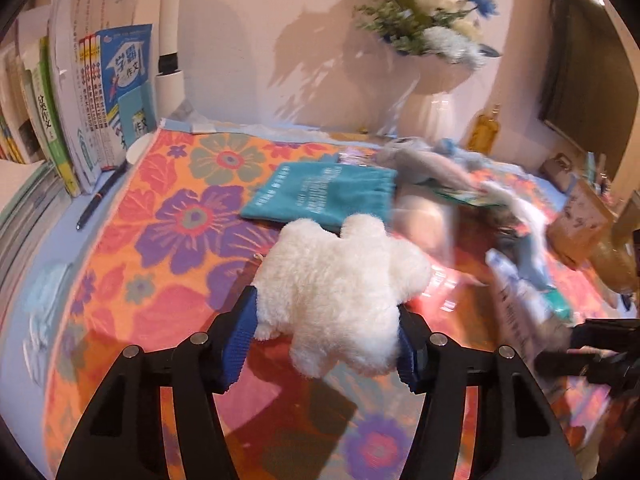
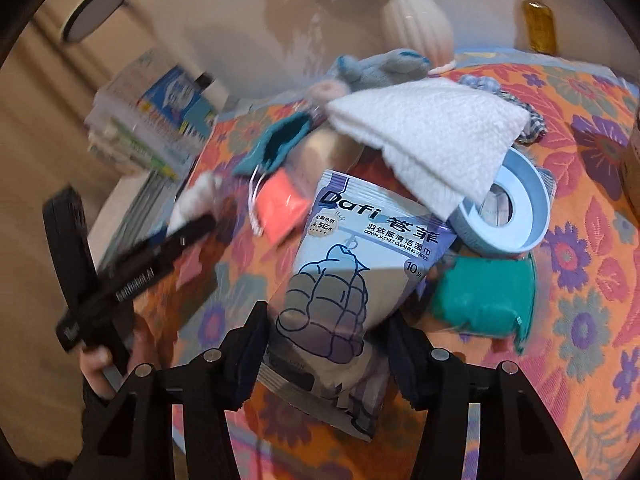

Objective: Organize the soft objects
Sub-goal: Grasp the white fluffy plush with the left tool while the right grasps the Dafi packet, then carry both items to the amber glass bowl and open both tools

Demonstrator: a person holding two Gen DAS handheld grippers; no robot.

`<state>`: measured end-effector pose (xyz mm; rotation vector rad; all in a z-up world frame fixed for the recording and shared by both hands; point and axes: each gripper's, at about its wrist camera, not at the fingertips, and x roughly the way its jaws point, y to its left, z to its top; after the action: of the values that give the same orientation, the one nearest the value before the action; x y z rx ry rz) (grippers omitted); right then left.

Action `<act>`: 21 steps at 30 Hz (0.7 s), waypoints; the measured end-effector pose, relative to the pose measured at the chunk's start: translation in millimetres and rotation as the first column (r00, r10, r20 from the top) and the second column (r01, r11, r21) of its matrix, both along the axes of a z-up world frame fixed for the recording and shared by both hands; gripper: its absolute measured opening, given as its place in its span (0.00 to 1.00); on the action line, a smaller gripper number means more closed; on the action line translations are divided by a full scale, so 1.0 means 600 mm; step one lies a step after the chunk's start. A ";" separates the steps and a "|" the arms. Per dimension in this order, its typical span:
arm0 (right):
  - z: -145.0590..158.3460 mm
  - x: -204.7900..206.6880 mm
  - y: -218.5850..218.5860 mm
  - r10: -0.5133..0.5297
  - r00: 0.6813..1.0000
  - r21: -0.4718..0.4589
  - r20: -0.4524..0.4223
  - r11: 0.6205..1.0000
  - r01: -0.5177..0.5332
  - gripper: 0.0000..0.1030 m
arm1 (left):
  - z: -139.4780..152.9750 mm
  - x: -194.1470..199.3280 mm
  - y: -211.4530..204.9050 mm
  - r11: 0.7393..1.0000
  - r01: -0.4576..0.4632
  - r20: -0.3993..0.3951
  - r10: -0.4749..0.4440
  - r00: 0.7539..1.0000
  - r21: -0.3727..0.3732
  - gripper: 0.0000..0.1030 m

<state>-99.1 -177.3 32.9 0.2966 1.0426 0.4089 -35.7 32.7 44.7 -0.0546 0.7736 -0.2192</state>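
A flowered orange cloth (image 1: pixel 168 216) covers the table under both my grippers. Nearest, my left gripper (image 1: pixel 326 332) is closed on a white plush toy (image 1: pixel 340 280), its blue pads pressing into the fluffy body from either side, and the toy is lifted just off the cloth. My right gripper (image 2: pixel 324 344) is clamped the same way on a pack of wipes (image 2: pixel 352 264), which tilts up between the fingers. Just beyond the pack lie a teal pouch (image 2: pixel 484 300) and a pale blue roll of tape (image 2: pixel 508 208), with a folded white towel (image 2: pixel 432 136) resting partly over the roll. Past the plush toy a teal cloth bag (image 1: pixel 320 196) lies flat. Farther back a grey stuffed animal (image 2: pixel 380 68) sits near a white vase (image 2: pixel 416 28), and books (image 1: pixel 84 96) stand at the left edge against the wall.
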 end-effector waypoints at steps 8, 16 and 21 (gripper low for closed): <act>0.012 -0.036 0.029 0.128 0.992 -0.206 0.020 0.971 -0.122 0.72 | -0.014 -0.040 -0.057 0.996 -0.021 0.026 0.019 0.999 0.081 0.56; 0.010 -0.031 0.011 -0.016 1.000 -0.088 -0.020 0.996 0.014 0.79 | -0.012 -0.047 -0.061 0.994 -0.016 0.055 0.010 0.998 0.107 0.57; 0.014 -0.032 0.041 -0.070 0.997 -0.160 0.012 0.985 0.072 0.78 | -0.013 -0.052 -0.061 0.994 -0.014 0.061 0.008 0.998 0.105 0.57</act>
<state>-118.3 -152.5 41.6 0.1881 1.0487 0.2600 -66.7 -3.9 37.2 0.0472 0.7230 -0.1689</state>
